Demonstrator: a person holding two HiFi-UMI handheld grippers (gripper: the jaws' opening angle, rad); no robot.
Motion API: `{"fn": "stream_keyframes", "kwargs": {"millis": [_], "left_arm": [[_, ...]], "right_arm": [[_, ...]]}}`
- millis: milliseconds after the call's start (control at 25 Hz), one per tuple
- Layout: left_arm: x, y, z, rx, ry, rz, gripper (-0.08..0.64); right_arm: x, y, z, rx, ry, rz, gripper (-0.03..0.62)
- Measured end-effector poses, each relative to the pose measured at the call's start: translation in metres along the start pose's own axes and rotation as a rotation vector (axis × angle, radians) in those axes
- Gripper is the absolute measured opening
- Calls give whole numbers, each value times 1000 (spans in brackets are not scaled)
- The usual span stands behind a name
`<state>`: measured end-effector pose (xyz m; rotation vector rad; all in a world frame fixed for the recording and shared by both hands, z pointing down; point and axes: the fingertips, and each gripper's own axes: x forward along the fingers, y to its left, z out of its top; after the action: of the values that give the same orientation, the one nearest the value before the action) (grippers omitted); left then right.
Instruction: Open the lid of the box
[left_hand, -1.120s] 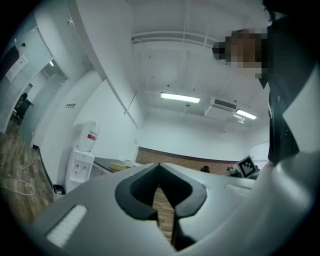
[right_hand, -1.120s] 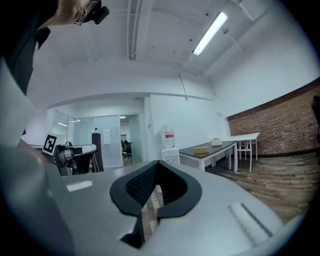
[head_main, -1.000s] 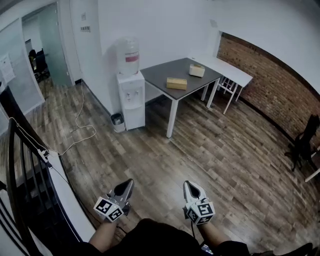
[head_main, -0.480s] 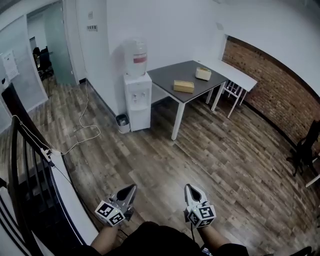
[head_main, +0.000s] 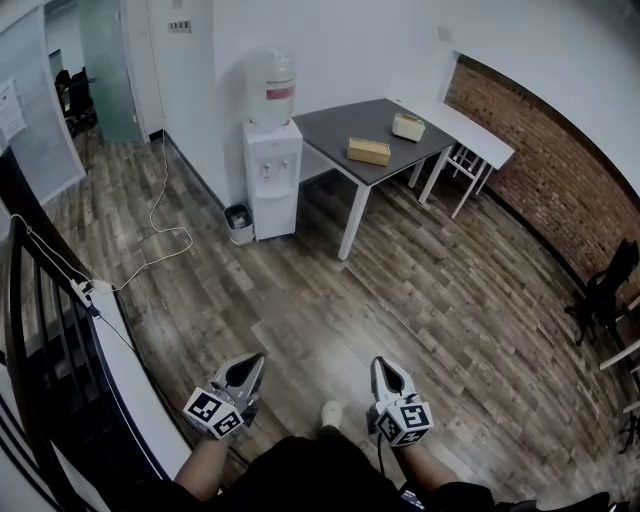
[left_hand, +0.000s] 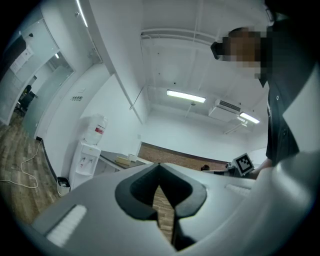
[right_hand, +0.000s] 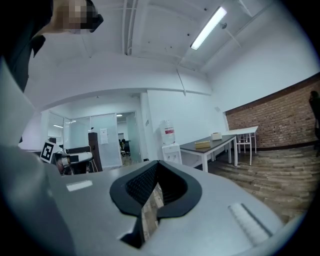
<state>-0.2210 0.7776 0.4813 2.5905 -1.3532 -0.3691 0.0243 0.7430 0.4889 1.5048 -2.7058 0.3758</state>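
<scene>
Both tongs closed, nothing in either: left gripper (head_main: 251, 363) and right gripper (head_main: 386, 369) are held low in front of the body, tips pointing ahead over bare floor; each gripper view shows the dark pads meeting at the tip with only floorboards visible through the slit behind. Task's thing is well apart from both, across the room: two boxes sit on the dark table (head_main: 340, 128), a flat tan box (head_main: 368, 151) towards the near edge and a paler box (head_main: 408, 126) beyond it, near the far right corner. Cannot tell which one is meant; lids on both look down. The tan box lies almost straight ahead of the right gripper and off to the right of the left one, so the right hand reads as the nearer. Its long side runs roughly across the head view, tipped slightly down to the right. Judgement: approach not finished, no contact possible from here. Surface: grey top on white legs, with a white table (head_main: 472, 135) butted against its far side. Room: wood-plank floor (head_main: 430, 300), water dispenser (head_main: 272, 170) just left of the table, small bin (head_main: 239, 222) by it, loose cable (head_main: 160, 235) on the floor, brick wall (head_main: 545, 175) at right, stair railing (head_main: 35, 330) at left.
</scene>
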Motion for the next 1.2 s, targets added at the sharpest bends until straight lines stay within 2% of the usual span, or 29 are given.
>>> {"fn": "stream_keyframes", "kwargs": {"millis": [120, 240, 360, 520, 640, 800, 1000, 1200], "left_arm": [[16, 19, -4, 25, 14, 34, 0], [41, 31, -6, 39, 12, 59, 0], [71, 35, -4, 48, -7, 63, 0], [112, 45, -2, 74, 6, 66, 0], [143, 51, -1, 74, 1, 71, 0], [183, 51, -4, 114, 16, 73, 0], [226, 49, -5, 95, -28, 40, 0], [247, 59, -5, 47, -23, 26, 0]], "right_arm": [[25, -8, 1, 7, 1, 8, 3], [49, -16, 11, -32, -8, 43, 3], [72, -39, 21, -55, -33, 63, 3], [100, -69, 40, -37, -63, 72, 3], [113, -95, 49, -31, -64, 73, 3], [121, -127, 57, -26, -59, 55, 3], [131, -164, 70, -36, -57, 24, 3], [145, -179, 82, -31, -58, 5, 3]]}}
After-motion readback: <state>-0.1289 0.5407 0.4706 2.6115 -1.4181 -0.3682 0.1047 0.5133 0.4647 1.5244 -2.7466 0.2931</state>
